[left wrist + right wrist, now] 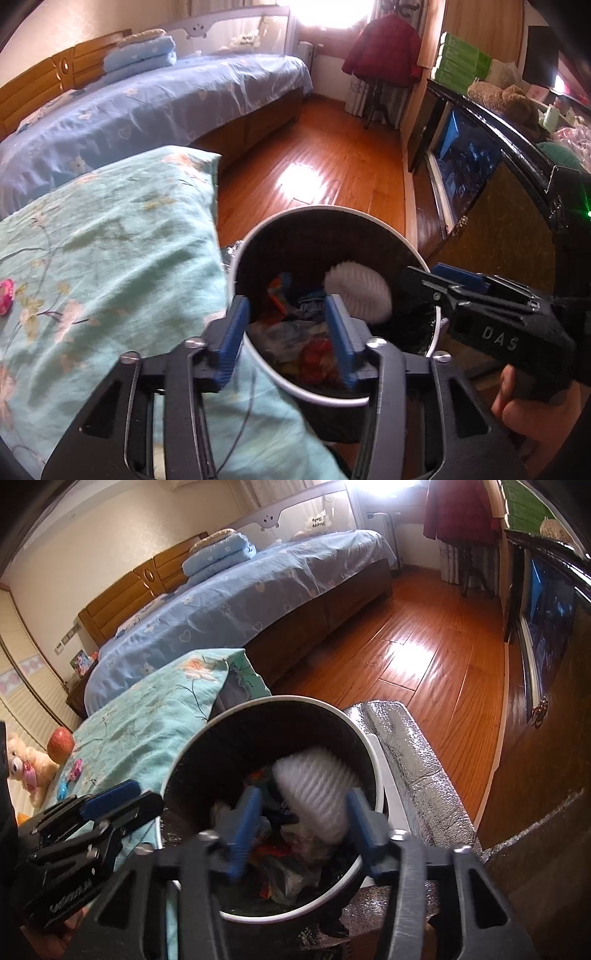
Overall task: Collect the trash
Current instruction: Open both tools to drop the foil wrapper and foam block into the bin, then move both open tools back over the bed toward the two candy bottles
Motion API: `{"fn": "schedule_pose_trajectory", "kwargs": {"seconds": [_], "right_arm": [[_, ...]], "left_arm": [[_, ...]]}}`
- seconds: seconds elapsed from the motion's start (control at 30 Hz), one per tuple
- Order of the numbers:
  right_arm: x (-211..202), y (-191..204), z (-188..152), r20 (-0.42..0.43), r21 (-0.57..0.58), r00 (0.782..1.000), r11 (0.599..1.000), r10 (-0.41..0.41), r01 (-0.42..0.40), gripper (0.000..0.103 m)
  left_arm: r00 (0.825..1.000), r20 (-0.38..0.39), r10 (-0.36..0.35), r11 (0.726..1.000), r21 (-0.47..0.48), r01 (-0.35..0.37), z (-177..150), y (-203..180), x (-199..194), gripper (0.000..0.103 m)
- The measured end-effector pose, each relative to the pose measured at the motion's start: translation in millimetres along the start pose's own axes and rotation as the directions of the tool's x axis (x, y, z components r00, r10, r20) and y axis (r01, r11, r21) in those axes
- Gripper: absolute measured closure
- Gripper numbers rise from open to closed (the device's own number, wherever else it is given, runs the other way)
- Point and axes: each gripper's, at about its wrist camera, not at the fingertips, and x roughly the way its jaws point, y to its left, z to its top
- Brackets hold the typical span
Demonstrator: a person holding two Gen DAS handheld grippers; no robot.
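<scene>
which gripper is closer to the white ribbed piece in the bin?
Right. The right gripper hangs over the bin with the white ribbed piece just beyond its open fingers. The left gripper is over the bin's near rim, the piece off to its right.

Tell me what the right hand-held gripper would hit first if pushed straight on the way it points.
Probably the white ribbed piece lying on top of the trash in the bin. The right hand-held gripper is open, aimed down into the bin's mouth with nothing between its fingers. Depth is unclear; the wrappers beneath could come first.

Right gripper (299, 830), jaws apart and empty, above a trash bin (258, 716) with white ribbed item (317, 782).
</scene>
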Motion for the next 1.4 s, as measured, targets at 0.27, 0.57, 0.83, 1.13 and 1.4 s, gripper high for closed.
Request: {"fn": "schedule_pose_trajectory", "kwargs": {"seconds": [0.27,0.57,0.83,1.13,1.4], "right_arm": [[-14,22,-3,0.040,-0.011,0.998,0.999,0.048,-0.048,0.024],[-17,68,-9,0.071,-0.072,0.991,0.992,0.112,-0.107,0.016],[-4,120,-22,0.013,-0.170,0.981,0.967,0.195,-0.190,0.016],[13,171,-32,-0.049,-0.274,0.971,0.932,0.233,-0.237,0.013],[29,213,-37,-0.103,-0.355,0.950,0.881,0.295,-0.312,0.013]], "left_arm": [[0.999,0.013,0.036,0.996,-0.085,-0.034,-22,39,-26,0.047],[0.991,0.023,0.131,0.967,-0.224,-0.123,-56,102,-55,0.037],[0.977,0.027,0.214,0.926,-0.325,-0.193,-84,159,-84,0.036],[0.956,-0.003,0.294,0.868,-0.417,-0.269,-115,210,-104,0.036],[0.936,-0.032,0.351,0.817,-0.477,-0.323,-134,248,-119,0.035]]}}
